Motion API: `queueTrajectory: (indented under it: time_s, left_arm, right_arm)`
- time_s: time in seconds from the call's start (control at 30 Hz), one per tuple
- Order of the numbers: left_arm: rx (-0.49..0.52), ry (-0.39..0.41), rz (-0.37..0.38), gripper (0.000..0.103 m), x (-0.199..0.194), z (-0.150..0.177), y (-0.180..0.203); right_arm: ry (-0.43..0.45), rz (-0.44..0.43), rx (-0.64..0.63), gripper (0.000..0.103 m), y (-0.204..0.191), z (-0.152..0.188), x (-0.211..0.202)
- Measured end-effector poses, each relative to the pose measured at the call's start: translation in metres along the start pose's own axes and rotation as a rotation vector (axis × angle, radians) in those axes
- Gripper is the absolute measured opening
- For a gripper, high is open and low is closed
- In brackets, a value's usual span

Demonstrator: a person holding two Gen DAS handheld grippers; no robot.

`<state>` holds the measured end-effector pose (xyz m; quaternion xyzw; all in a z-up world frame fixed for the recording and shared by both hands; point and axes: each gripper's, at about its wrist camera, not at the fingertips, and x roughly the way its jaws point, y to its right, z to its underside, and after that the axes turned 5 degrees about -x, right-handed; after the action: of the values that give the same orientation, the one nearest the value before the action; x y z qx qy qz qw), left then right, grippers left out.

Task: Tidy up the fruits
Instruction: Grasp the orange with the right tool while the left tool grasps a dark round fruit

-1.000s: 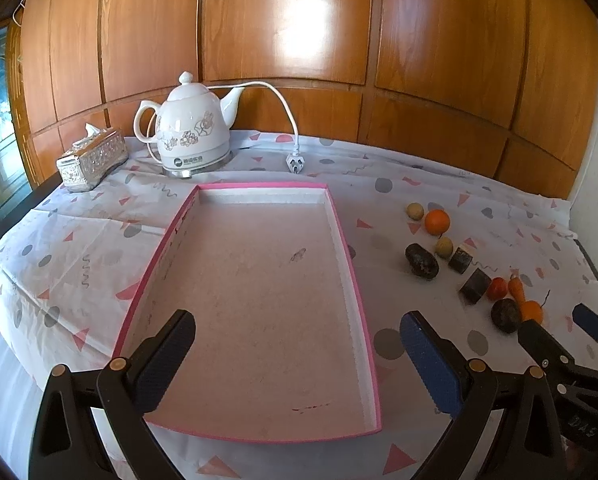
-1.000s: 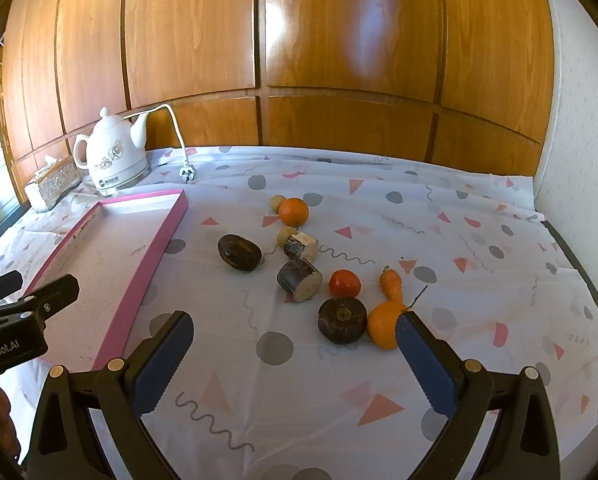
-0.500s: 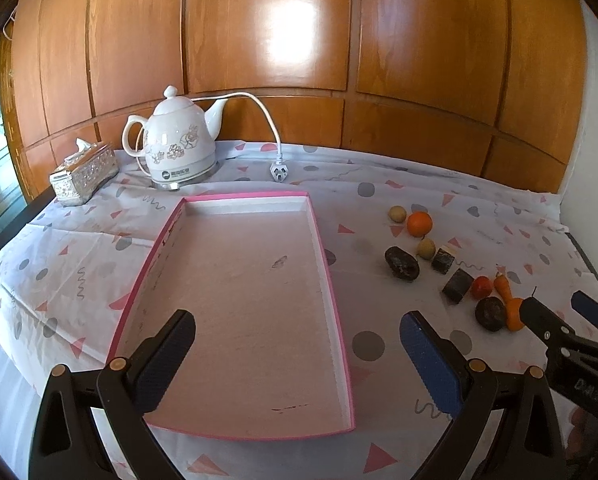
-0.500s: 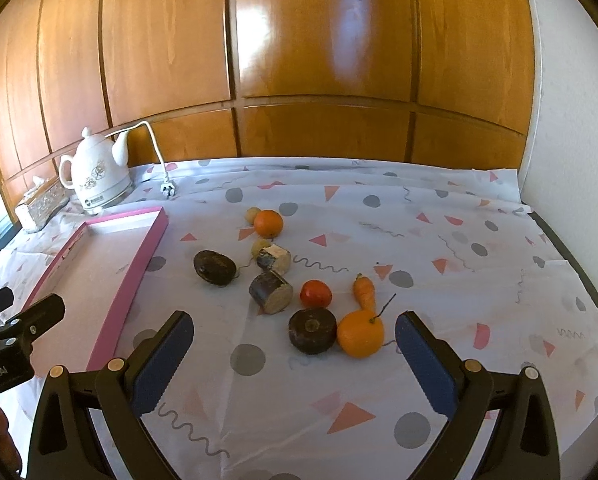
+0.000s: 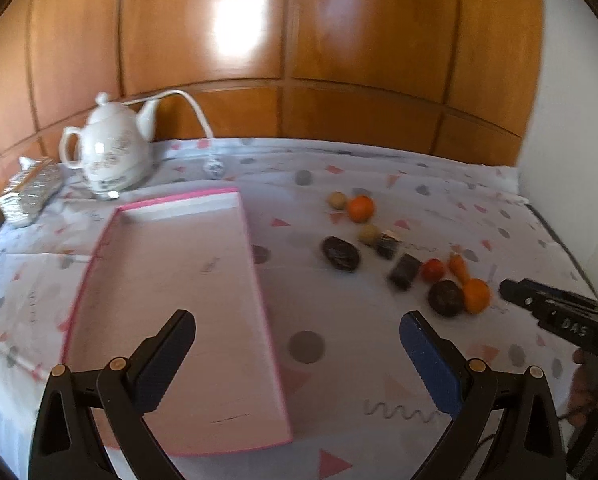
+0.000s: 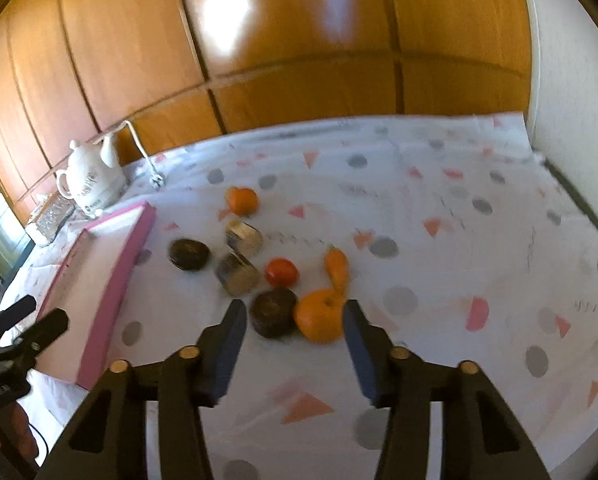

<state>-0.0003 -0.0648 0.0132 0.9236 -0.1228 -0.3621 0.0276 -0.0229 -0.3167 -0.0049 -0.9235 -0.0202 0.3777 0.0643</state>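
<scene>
Several fruits lie on the patterned cloth right of a shallow pink tray (image 5: pixel 259 272) (image 6: pixel 135 240). In the right wrist view my right gripper (image 6: pixel 293 320) is open, its jaws on either side of a dark round fruit (image 6: pixel 273 312) and an orange (image 6: pixel 319 318), just short of them. Behind lie a red tomato (image 6: pixel 281 272), a small carrot (image 6: pixel 338 266), two cut brown pieces (image 6: pixel 237 274), a dark oval fruit (image 6: pixel 189 255) and a far orange (image 6: pixel 241 200). My left gripper (image 5: pixel 297 334) is open and empty above the tray's right rim.
A white kettle (image 5: pixel 111 156) with its cord and plug stands at the back left beside a silver tissue box (image 5: pixel 29 194). Wood panelling runs behind the table. A white wall (image 6: pixel 571 80) closes the right side. The table's right edge (image 6: pixel 591 224) is dark.
My right gripper has moved forward and down to the dark fruit and orange, and its jaws have narrowed. My left gripper has shifted right, off the tray's middle.
</scene>
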Motion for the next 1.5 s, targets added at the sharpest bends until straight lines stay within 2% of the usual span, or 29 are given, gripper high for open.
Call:
queueTrajectory:
  time_s: [0.13, 0.23, 0.4, 0.53, 0.63, 0.7, 0.73, 0.83, 0.97, 1.03, 1.1, 1.2, 1.3, 1.5]
  left_arm:
    - [0.026, -0.051, 0.051, 0.102, 0.014, 0.003, 0.011]
    - [0.058, -0.08, 0.096, 0.096, 0.022, 0.003, 0.022]
    - [0.094, -0.155, 0.177, 0.075, 0.038, 0.005, 0.04]
    - [0.123, -0.205, 0.245, 0.062, 0.048, 0.006, 0.056]
    - [0.133, -0.242, 0.28, 0.055, 0.058, 0.006, 0.066]
    - [0.132, -0.277, 0.299, 0.043, 0.068, 0.005, 0.075]
    - [0.134, -0.288, 0.305, 0.041, 0.072, 0.004, 0.079]
    - [0.15, -0.31, 0.313, 0.041, 0.085, 0.0, 0.097]
    - [0.16, -0.321, 0.306, 0.041, 0.101, -0.003, 0.12]
    - [0.161, -0.331, 0.299, 0.041, 0.11, -0.005, 0.128]
    - [0.161, -0.329, 0.259, 0.043, 0.119, -0.004, 0.133]
    - [0.144, -0.349, 0.241, 0.046, 0.131, -0.001, 0.135]
    - [0.173, -0.324, 0.218, 0.047, 0.133, 0.0, 0.141]
    - [0.183, -0.299, 0.22, 0.043, 0.131, 0.001, 0.138]
  right_arm:
    - [-0.041, -0.017, -0.035, 0.049, 0.009, 0.011, 0.005]
    - [-0.068, -0.047, -0.052, 0.049, 0.01, 0.015, 0.015]
    - [-0.084, -0.019, -0.036, 0.049, 0.021, 0.008, 0.037]
    - [-0.098, -0.081, -0.018, 0.049, 0.028, 0.001, 0.056]
    - [-0.103, -0.11, -0.03, 0.04, 0.027, 0.002, 0.061]
    - [-0.089, -0.088, -0.034, 0.039, 0.03, 0.003, 0.058]
    - [-0.086, -0.087, -0.025, 0.038, 0.032, 0.003, 0.056]
    - [-0.053, -0.067, 0.008, 0.038, 0.046, 0.006, 0.043]
    - [-0.02, 0.04, 0.031, 0.038, 0.069, 0.013, 0.033]
    - [-0.014, 0.066, 0.049, 0.039, 0.077, 0.015, 0.033]
    - [-0.004, 0.061, 0.058, 0.039, 0.081, 0.015, 0.035]
    - [0.008, 0.048, 0.068, 0.039, 0.085, 0.016, 0.039]
    - [0.029, 0.025, 0.095, 0.039, 0.091, 0.02, 0.039]
    - [0.027, 0.015, 0.099, 0.039, 0.091, 0.022, 0.041]
